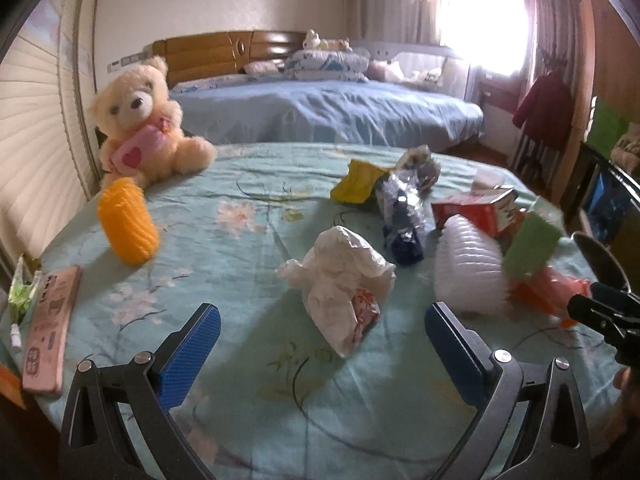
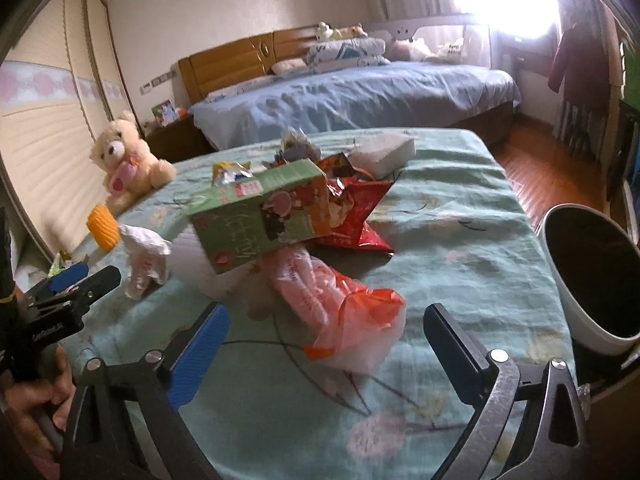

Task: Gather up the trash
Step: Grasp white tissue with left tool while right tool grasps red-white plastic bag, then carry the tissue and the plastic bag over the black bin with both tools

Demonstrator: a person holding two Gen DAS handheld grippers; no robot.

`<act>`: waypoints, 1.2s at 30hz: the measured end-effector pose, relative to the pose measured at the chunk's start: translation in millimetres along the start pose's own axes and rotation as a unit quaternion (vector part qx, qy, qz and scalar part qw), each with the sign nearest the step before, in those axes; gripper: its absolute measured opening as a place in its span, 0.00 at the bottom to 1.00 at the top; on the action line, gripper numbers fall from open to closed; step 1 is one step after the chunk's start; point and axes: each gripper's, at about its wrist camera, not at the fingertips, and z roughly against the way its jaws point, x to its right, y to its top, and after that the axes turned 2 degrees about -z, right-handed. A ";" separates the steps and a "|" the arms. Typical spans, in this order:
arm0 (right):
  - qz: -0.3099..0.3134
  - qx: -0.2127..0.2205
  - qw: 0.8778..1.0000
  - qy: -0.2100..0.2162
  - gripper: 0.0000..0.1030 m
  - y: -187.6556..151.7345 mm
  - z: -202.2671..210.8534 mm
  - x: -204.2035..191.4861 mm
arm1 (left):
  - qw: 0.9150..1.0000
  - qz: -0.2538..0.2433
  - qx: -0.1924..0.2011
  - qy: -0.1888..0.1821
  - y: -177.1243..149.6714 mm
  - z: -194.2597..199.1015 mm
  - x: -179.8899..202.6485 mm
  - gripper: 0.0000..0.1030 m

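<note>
Trash lies on a teal flowered bedspread (image 1: 248, 240). My left gripper (image 1: 320, 320) is open, its blue pads on either side of a crumpled white tissue wad (image 1: 340, 280), just short of it. My right gripper (image 2: 324, 320) is open around an orange-and-clear plastic bag (image 2: 344, 304). Behind the bag lie a green carton (image 2: 260, 216), a red snack bag (image 2: 360, 208) and a white foam block (image 2: 384, 150). The left wrist view also shows a crushed bottle (image 1: 402, 212), a yellow wrapper (image 1: 356, 182), a red box (image 1: 476, 208) and a ribbed white cup (image 1: 468, 268).
A white bin with a dark inside (image 2: 596, 276) stands at the bed's right edge. A teddy bear (image 1: 140, 120), a yellow knitted object (image 1: 126, 224) and a pink phone (image 1: 48, 324) sit on the left. A second, blue bed (image 1: 328, 112) is behind.
</note>
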 end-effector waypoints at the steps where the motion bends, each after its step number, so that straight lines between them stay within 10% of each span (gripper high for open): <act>1: -0.002 -0.006 1.000 -0.001 0.91 0.7 -4.7 1.7 | 1.000 0.000 -0.006 0.001 1.7 -6.9 0.5 0.98; 5: -0.006 -0.035 0.999 0.005 0.69 0.2 -18.9 5.9 | 0.999 0.002 -0.033 0.001 7.9 -34.3 0.6 0.87; 13: -0.016 -0.031 0.999 0.029 0.46 -2.8 -14.4 10.8 | 0.999 -0.009 -0.048 -0.021 7.4 -47.0 5.0 0.32; 36: -0.084 0.037 0.996 -0.007 0.43 -7.5 49.4 87.1 | 0.987 -0.062 -0.015 -0.148 3.7 29.5 78.5 0.27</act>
